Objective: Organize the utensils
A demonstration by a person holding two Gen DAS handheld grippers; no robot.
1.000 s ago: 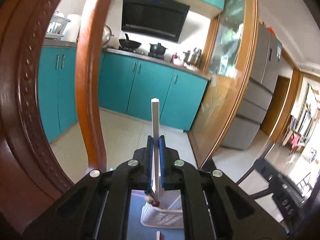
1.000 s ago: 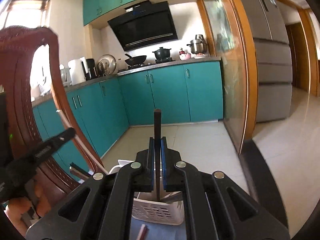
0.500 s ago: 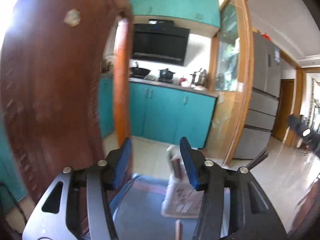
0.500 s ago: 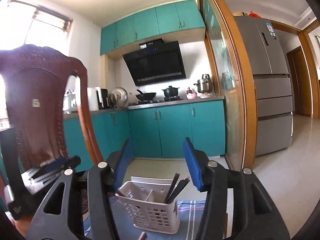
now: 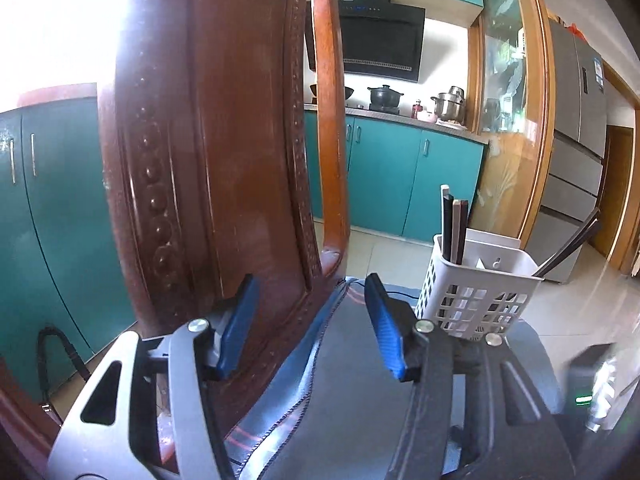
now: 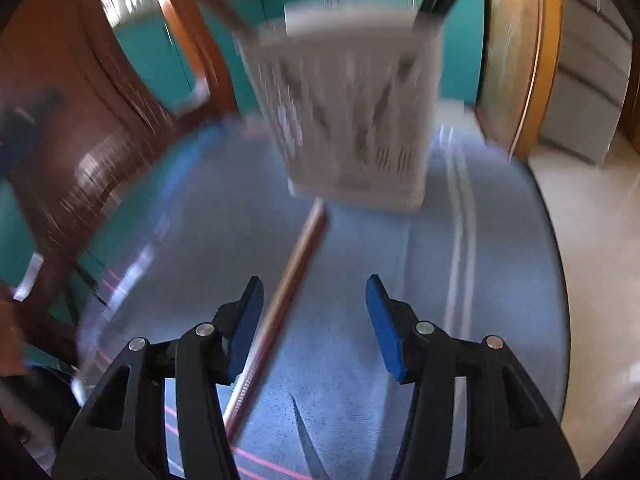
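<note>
A white slotted utensil basket stands on a blue cloth. Pale and dark chopsticks stand in its left compartment, and black ones lean out at its right. My left gripper hovers low over the cloth, left of the basket and close to a chair back; its jaws are opening with nothing between them. The right wrist view is blurred. There the basket is ahead, and reddish-brown chopsticks lie on the cloth, running under my open, empty right gripper near its left finger.
A carved brown wooden chair back rises close ahead on the left. Teal kitchen cabinets, a glass door with a wooden frame and a grey fridge lie beyond the table edge. Pale stripes cross the cloth on the right.
Both grippers were shut on a chopstick each above the basket; both opened and let go. The left swung left toward the chair. The right dipped down toward the cloth and the lying chopsticks.
</note>
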